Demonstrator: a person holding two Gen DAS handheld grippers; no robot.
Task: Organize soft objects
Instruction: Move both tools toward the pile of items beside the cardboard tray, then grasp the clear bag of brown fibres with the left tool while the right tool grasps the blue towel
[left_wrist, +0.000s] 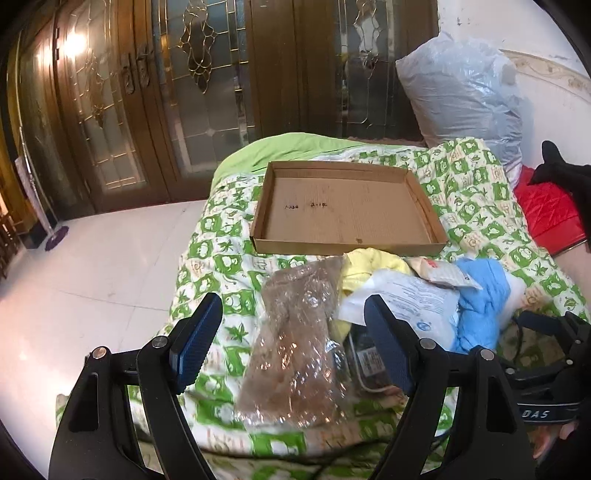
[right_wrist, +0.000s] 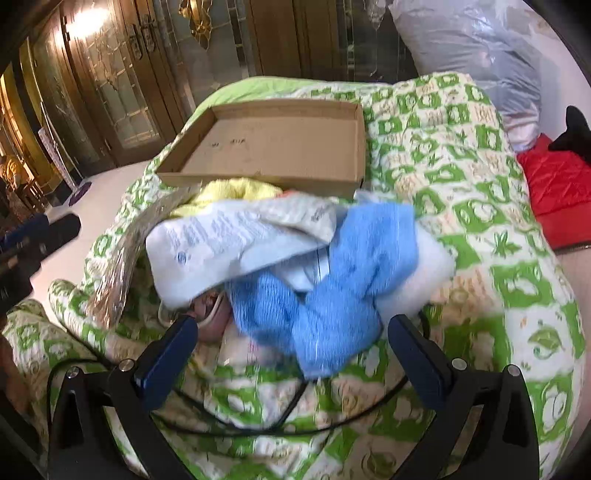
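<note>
Both hand-held grippers released: left hand-held gripper (left_wrist: 291, 343) hung over clear brown packet (left_wrist: 295, 343), right hand-held gripper (right_wrist: 291, 354) over blue cloth (right_wrist: 332, 295). Soft pile heaped on bed quilt (right_wrist: 480, 221) beside cardboard tray (left_wrist: 347, 206).

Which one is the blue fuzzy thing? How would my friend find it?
Find the flat cardboard box lying on the green and white quilt. Just in front of the box is a heap of soft things, and the blue knitted cloth lies on the right side of the heap, partly under a white printed packet. It is the only bright blue, woolly thing there.
</note>
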